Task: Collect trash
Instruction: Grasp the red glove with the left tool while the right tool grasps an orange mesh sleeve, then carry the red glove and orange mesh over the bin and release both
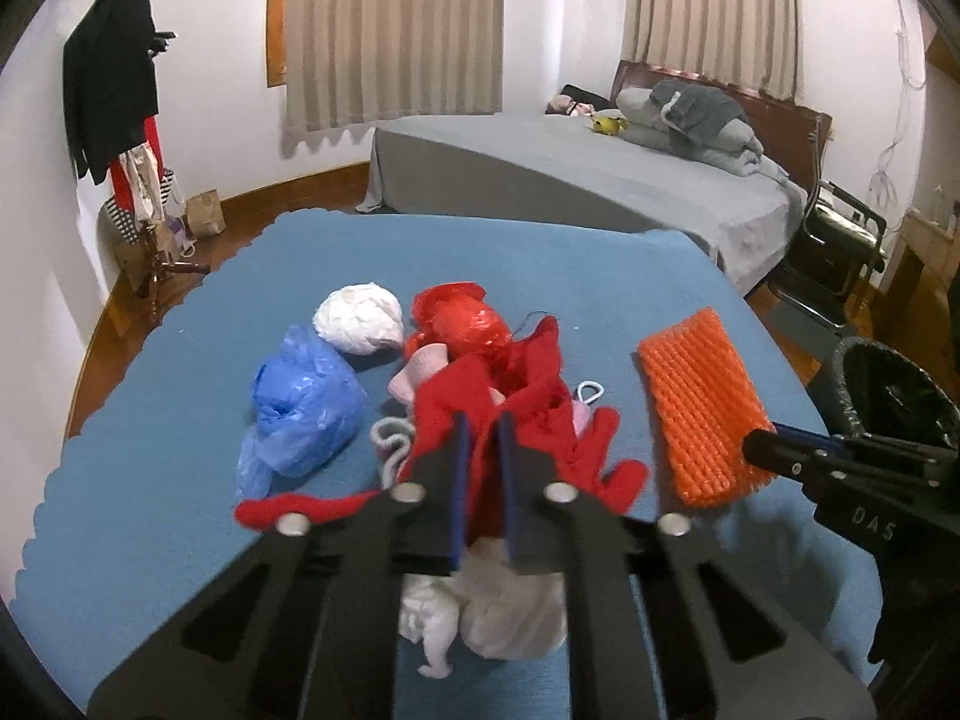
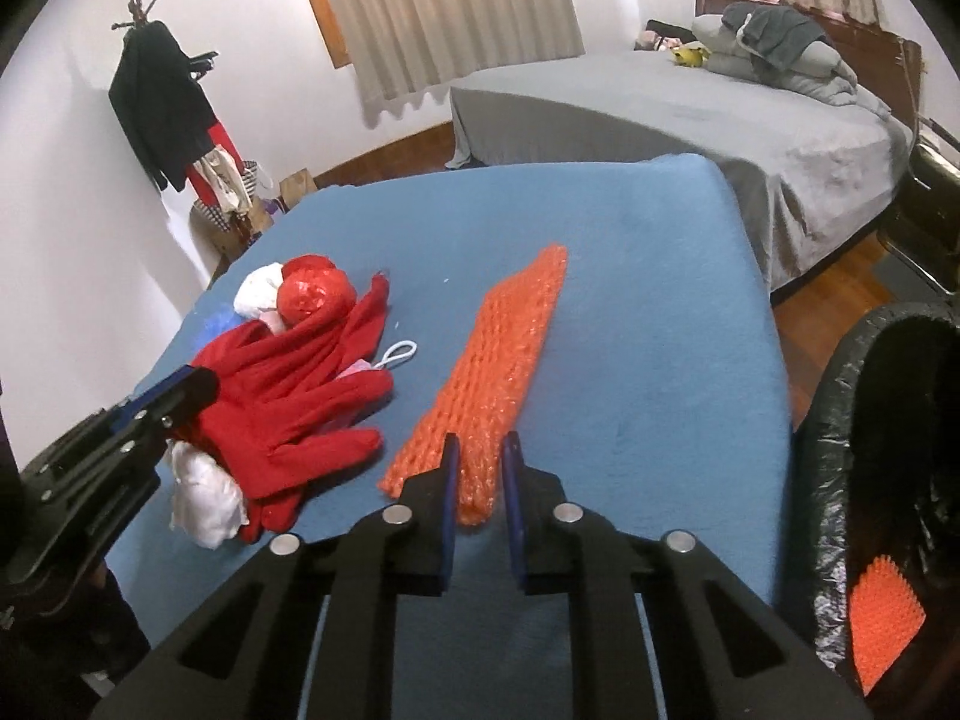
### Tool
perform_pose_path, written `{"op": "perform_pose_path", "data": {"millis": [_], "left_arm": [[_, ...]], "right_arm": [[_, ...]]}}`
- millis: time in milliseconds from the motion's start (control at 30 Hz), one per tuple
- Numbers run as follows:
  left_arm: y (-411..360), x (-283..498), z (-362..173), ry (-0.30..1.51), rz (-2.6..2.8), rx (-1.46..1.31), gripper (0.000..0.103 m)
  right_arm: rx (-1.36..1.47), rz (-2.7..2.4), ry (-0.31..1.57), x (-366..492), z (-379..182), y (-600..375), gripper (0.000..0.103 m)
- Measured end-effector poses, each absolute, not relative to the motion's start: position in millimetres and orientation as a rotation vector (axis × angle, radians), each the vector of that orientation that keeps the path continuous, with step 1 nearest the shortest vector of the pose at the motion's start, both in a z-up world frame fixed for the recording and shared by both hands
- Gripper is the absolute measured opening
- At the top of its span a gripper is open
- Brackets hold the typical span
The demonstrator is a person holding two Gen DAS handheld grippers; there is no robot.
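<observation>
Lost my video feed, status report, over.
Left gripper shut on red glove. Right gripper shut on orange foam net. Black-lined bin to the right, path looks clear.

The cloth (image 1: 180, 360) over the table is matt blue fleece, faintly fuzzy. The gloves (image 2: 288, 396) are soft red knit, also matt. The net (image 2: 498, 384) at 3 o'clock of them is orange foam mesh, ribbed with a slight sheen. At 10 o'clock lies a crinkled, glossy blue bag (image 1: 300, 402); at 12 o'clock, a shiny red bag (image 1: 474, 324) and a white wad (image 1: 360, 318) of crumpled plastic. The bin liner (image 2: 840, 450) is glossy black film.
</observation>
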State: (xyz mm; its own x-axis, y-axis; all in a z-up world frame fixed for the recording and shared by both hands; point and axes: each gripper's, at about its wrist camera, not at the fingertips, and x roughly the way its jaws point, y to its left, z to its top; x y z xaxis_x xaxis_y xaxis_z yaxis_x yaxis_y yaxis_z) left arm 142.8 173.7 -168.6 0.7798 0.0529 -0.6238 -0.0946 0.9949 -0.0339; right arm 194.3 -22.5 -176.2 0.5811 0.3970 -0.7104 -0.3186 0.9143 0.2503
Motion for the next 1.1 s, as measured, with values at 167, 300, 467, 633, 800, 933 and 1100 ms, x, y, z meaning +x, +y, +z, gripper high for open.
{"op": "perform_pose_path", "data": {"millis": [167, 300, 467, 633, 800, 933, 1100], "left_arm": [[168.4, 135.8, -159.6, 0.631, 0.078, -0.078, 0.003], [164.1, 131.4, -148.2, 0.599, 0.063, -0.090, 0.003], [158.9, 125.9, -130.6, 0.553, 0.041, -0.106, 0.003], [154.0, 126.5, -132.0, 0.557, 0.028, -0.092, 0.003], [151.7, 129.4, -146.0, 0.597, 0.023, -0.087, 0.003], [150.3, 130.0, -152.0, 0.612, 0.018, -0.080, 0.003], [148.6, 129.5, -152.2, 0.611, 0.013, -0.077, 0.003]], "right_arm": [[0.092, 0.392, 0.848, 194.8, -175.7, -28.3, 0.014], [0.102, 0.389, 0.829, 195.3, -168.1, -34.8, 0.014], [0.110, 0.388, 0.798, 192.9, -155.9, -40.4, 0.014], [0.090, 0.370, 0.829, 194.1, -165.9, -39.6, 0.014], [0.080, 0.356, 0.867, 197.1, -180.8, -39.2, 0.014], [0.092, 0.351, 0.879, 200.3, -185.9, -41.7, 0.017], [0.100, 0.347, 0.878, 205.5, -189.0, -42.4, 0.032]]}}
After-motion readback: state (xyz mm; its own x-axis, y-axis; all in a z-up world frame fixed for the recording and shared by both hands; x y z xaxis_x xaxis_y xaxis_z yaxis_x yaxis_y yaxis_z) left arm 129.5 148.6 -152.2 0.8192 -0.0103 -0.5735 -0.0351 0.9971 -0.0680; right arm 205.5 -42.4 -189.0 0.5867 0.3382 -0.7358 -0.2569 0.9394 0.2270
